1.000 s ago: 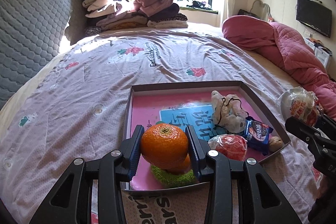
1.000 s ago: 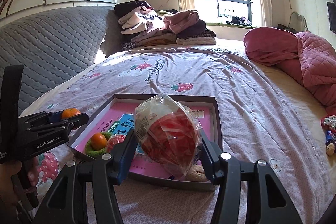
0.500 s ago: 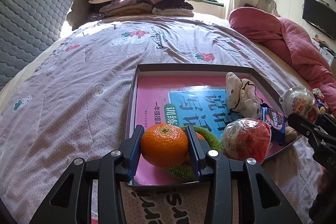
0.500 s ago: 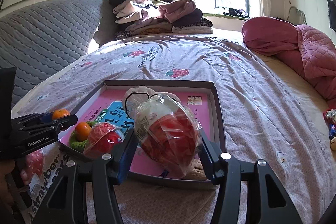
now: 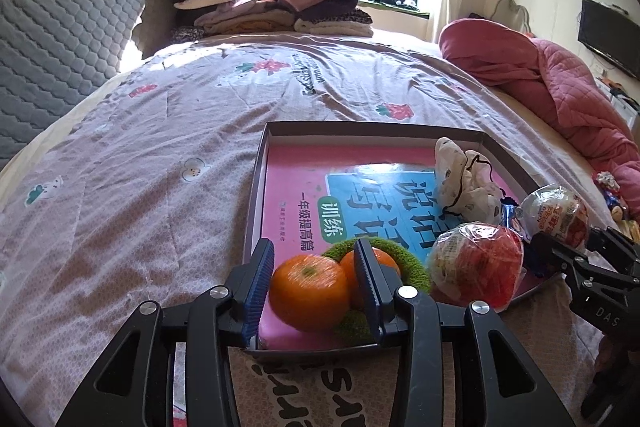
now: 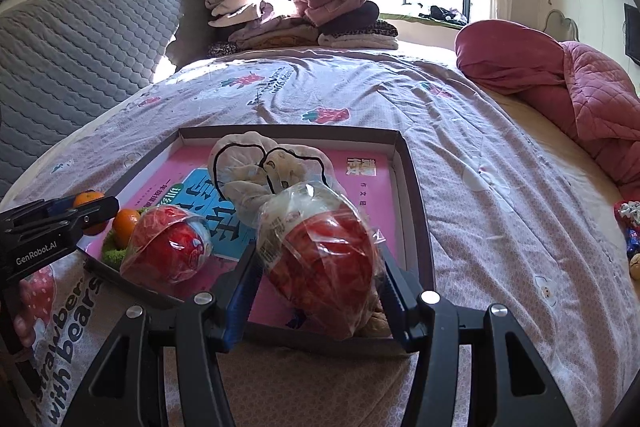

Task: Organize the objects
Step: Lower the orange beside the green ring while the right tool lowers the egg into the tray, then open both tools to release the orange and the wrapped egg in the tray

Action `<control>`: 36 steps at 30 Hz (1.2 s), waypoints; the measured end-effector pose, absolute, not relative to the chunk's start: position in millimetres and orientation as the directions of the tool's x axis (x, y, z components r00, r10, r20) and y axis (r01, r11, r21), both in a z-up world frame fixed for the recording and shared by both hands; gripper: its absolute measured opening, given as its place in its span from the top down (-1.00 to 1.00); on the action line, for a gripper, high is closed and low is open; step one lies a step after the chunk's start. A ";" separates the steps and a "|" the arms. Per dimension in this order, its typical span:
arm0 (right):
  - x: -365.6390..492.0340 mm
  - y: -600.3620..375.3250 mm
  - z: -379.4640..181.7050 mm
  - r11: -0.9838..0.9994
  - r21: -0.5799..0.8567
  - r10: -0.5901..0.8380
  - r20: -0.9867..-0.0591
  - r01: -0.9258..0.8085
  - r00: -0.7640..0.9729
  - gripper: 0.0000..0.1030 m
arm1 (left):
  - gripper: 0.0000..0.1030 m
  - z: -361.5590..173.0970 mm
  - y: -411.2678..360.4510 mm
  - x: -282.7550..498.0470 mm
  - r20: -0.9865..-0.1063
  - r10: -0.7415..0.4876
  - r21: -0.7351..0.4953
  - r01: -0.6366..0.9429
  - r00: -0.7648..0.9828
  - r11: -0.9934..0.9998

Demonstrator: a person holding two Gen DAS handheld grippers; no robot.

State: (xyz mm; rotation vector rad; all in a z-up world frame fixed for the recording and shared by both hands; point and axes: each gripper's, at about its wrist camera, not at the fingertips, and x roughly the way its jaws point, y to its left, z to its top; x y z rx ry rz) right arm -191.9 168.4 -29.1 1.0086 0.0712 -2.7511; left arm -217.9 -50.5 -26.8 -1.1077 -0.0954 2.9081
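A shallow brown tray (image 5: 256, 187) lay on the bed (image 5: 160, 167), with a pink and blue book (image 5: 360, 195) flat inside it.

The left gripper (image 5: 314, 287) was over the near corner of the tray. An orange (image 5: 309, 297) sat between its two fingers. The jaws had just been opening, and the orange looked blurry. There was a thin gap by the left finger, so the pads did not seem to squeeze the fruit. The orange lay low in the tray corner, touching a green fuzzy ring (image 5: 404, 263). A second orange (image 5: 384, 259) sat in that ring, just behind the right finger.

The right gripper (image 6: 318, 275) was clamped on a red ball in a clear bag (image 6: 320, 259). Both fingers pressed the crinkly bag from the sides. The ball hung over the near edge of the tray, toward its right side.

Another red ball in a bag (image 6: 168, 251) lay in the tray, between the green ring and the held one. A cream cloth pouch with a black string (image 6: 260, 171) lay on the book behind both balls. In the left view a small blue snack pack (image 5: 508, 207) peeked out beside the pouch.

Folded clothes (image 5: 260, 3) were piled at the far end of the bed. A red quilt (image 5: 560, 95) was bunched up on the right side. A few small things (image 6: 632, 239) lay on the bed near the quilt, too small to tell.
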 end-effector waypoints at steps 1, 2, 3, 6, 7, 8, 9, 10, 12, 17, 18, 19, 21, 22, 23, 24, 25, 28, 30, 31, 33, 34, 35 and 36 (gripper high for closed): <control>-192.3 168.4 -29.2 -0.977 0.024 -0.176 -0.644 0.211 -0.744 -0.09 | 0.07 -27.2 -50.6 -217.6 -0.662 0.045 -0.066 -0.001 -0.748 -0.998; -192.7 168.4 -29.4 -0.977 0.023 -0.176 -0.644 0.211 -0.744 -0.09 | 0.06 -27.7 -51.3 -217.0 -0.661 0.040 -0.066 0.005 -0.749 -0.998; -193.1 168.2 -29.7 -0.977 0.020 -0.175 -0.646 0.212 -0.743 -0.09 | 0.06 -27.9 -51.7 -215.6 -0.657 0.041 -0.071 0.008 -0.753 -0.997; -194.2 166.9 -31.8 -0.979 0.012 -0.163 -0.657 0.206 -0.736 -0.09 | 0.06 -28.3 -51.2 -213.8 -0.652 0.043 -0.071 0.005 -0.757 -0.997; -194.3 166.5 -32.2 -0.979 0.010 -0.158 -0.658 0.202 -0.736 -0.09 | 0.06 -28.3 -50.8 -213.4 -0.652 0.043 -0.070 0.003 -0.757 -0.998; -194.4 166.5 -32.5 -0.979 0.011 -0.159 -0.659 0.202 -0.735 -0.09 | 0.06 -28.2 -51.2 -213.1 -0.651 0.046 -0.073 0.003 -0.758 -0.997; -194.3 166.7 -32.7 -0.979 0.013 -0.160 -0.659 0.201 -0.735 -0.09 | 0.06 -28.1 -51.5 -212.9 -0.651 0.046 -0.075 0.004 -0.758 -0.997; -194.7 167.0 -32.7 -0.980 0.013 -0.157 -0.661 0.198 -0.734 -0.09 | 0.04 -28.1 -51.6 -212.8 -0.652 0.045 -0.075 0.006 -0.757 -0.997; -195.3 167.4 -33.2 -0.980 0.014 -0.156 -0.667 0.196 -0.729 -0.09 | 0.02 -27.8 -51.9 -212.5 -0.651 0.042 -0.075 0.009 -0.758 -0.997; -194.8 167.7 -34.9 -0.980 0.021 -0.160 -0.677 0.198 -0.718 -0.09 | -0.03 -27.1 -50.2 -209.7 -0.647 0.054 -0.080 -0.003 -0.761 -0.997; -194.4 167.7 -34.7 -0.980 0.019 -0.158 -0.677 0.198 -0.719 -0.09 | -0.06 -27.2 -49.8 -209.0 -0.646 0.057 -0.081 -0.006 -0.761 -0.997; -193.8 167.9 -34.6 -0.980 0.019 -0.158 -0.677 0.198 -0.719 -0.09 | -0.11 -27.2 -49.2 -208.7 -0.646 0.057 -0.080 -0.007 -0.761 -0.997; -193.0 168.3 -34.3 -0.979 0.020 -0.161 -0.677 0.201 -0.718 -0.10 | -0.13 -26.8 -48.4 -208.6 -0.644 0.062 -0.081 -0.012 -0.762 -0.997; -192.4 168.7 -33.9 -0.980 0.020 -0.161 -0.678 0.200 -0.718 -0.10 | -0.13 -26.7 -48.1 -207.6 -0.643 0.063 -0.082 -0.014 -0.763 -0.997; -191.7 169.3 -33.6 -0.979 0.022 -0.163 -0.678 0.201 -0.717 -0.10 | -0.14 -26.3 -48.2 -206.9 -0.640 0.064 -0.083 -0.014 -0.765 -0.996; -191.0 169.9 -33.4 -0.979 0.023 -0.165 -0.678 0.204 -0.716 -0.10 | -0.14 -25.9 -48.3 -206.6 -0.639 0.066 -0.084 -0.016 -0.766 -0.996; -190.8 170.7 -33.2 -0.979 0.020 -0.162 -0.678 0.201 -0.717 -0.10 | -0.14 -25.4 -48.4 -206.2 -0.639 0.067 -0.086 -0.015 -0.766 -0.996; -189.8 171.8 -32.7 -0.980 0.022 -0.160 -0.677 0.197 -0.718 -0.10 | -0.14 -23.7 -49.6 -204.0 -0.635 0.073 -0.096 -0.016 -0.769 -0.995; -189.1 172.8 -32.4 -0.981 0.026 -0.159 -0.677 0.193 -0.719 -0.10 | -0.15 -23.1 -49.6 -203.1 -0.635 0.074 -0.097 -0.016 -0.769 -0.995; -188.4 174.0 -32.1 -0.981 0.029 -0.160 -0.676 0.191 -0.720 -0.10 | -0.15 -23.1 -50.0 -202.3 -0.634 0.076 -0.099 -0.017 -0.770 -0.995; -186.4 175.5 -31.6 -0.981 0.032 -0.162 -0.674 0.190 -0.720 -0.11 | -0.15 -22.8 -50.3 -200.9 -0.635 0.079 -0.100 -0.019 -0.768 -0.995; -185.8 175.9 -31.1 -0.981 0.033 -0.162 -0.674 0.190 -0.721 -0.11 | -0.15 -22.8 -50.4 -200.5 -0.635 0.078 -0.100 -0.018 -0.769 -0.995; -185.2 176.6 -30.3 -0.981 0.032 -0.162 -0.673 0.190 -0.722 -0.12 | -0.16 -22.7 -50.2 -199.6 -0.636 0.078 -0.101 -0.017 -0.768 -0.995; -184.7 176.5 -29.8 -0.981 0.032 -0.162 -0.673 0.191 -0.721 -0.14 | -0.16 -22.5 -50.5 -198.8 -0.635 0.079 -0.104 -0.016 -0.769 -0.994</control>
